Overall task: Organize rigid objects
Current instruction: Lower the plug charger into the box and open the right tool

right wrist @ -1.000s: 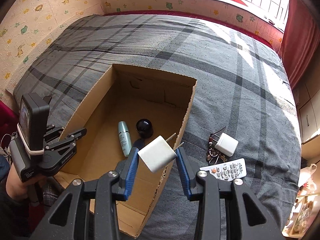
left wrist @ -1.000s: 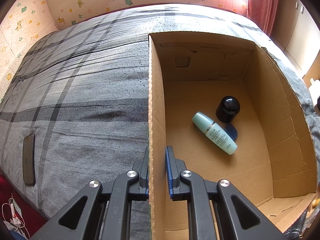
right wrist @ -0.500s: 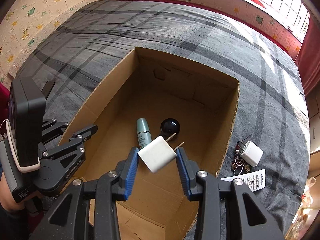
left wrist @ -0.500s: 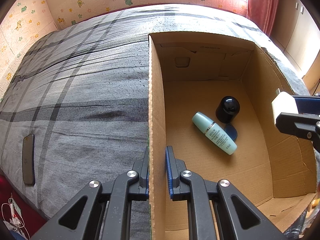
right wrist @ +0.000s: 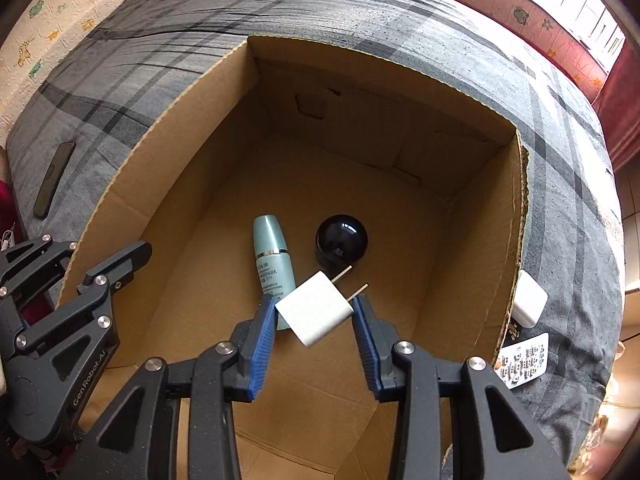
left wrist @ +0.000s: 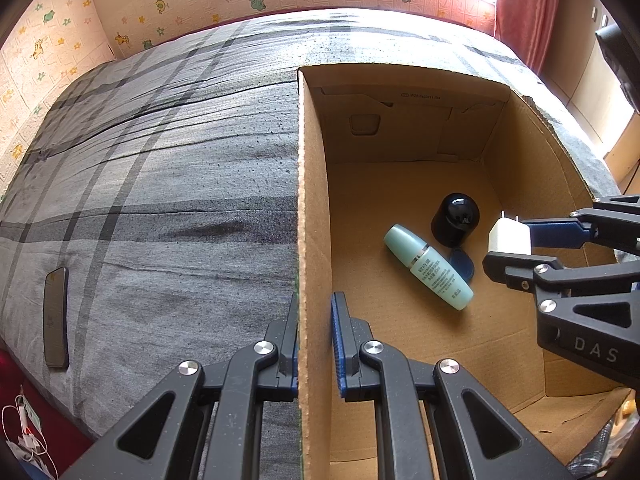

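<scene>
So the right gripper point(right wrist: 314, 314) has swung in from the bed side and now hangs over the open box point(right wrist: 192, 108), jaws pinching the white charger point(right wrist: 316, 312) above the green bottle point(right wrist: 270, 260) and black jar point(right wrist: 341, 240). Left gripper point(left wrist: 314, 344) hasn't budged, jaws pressed on the box's side wall. Pretty sure the drop is next; a second charger point(right wrist: 528, 304) and the remote point(right wrist: 522, 362) wait outside on the bed point(right wrist: 460, 40).

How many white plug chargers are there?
2. One white square plug charger is held in the right gripper above the brown cardboard box. The other white charger lies on the bed outside the box, partly hidden by its wall.
</scene>
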A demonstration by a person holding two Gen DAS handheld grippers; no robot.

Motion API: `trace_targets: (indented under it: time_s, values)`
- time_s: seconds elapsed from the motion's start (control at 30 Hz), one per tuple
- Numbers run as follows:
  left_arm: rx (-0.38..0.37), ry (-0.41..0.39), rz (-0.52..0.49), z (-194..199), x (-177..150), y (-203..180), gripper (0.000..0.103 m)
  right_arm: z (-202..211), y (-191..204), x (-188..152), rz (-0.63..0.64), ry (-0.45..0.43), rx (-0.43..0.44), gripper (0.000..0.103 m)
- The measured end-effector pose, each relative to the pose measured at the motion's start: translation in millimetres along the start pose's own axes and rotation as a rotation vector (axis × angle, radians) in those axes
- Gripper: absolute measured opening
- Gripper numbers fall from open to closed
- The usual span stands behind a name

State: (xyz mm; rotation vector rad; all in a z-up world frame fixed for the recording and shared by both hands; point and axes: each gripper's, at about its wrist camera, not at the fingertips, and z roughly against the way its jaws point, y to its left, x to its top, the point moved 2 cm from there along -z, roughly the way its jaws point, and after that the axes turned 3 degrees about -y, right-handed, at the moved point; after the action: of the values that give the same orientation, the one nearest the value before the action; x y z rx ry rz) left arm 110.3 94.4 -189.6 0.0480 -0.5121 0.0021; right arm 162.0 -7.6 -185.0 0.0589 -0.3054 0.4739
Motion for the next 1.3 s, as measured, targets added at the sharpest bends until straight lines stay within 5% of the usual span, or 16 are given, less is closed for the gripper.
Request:
trace_targets:
  time_s: [0.43,1.3]
  values:
    - [0.0,0.0,-0.001,-0.1,0.0,0.1,0.013,-32.6,2.3,3.3,0.015,0.067,-0.044,0.041]
    - [0.001,0.001,0.0,1.6,0.3,0.9,0.013,4.5,-5.5,-0.6,-0.013,-0.016,-0.002,0.045]
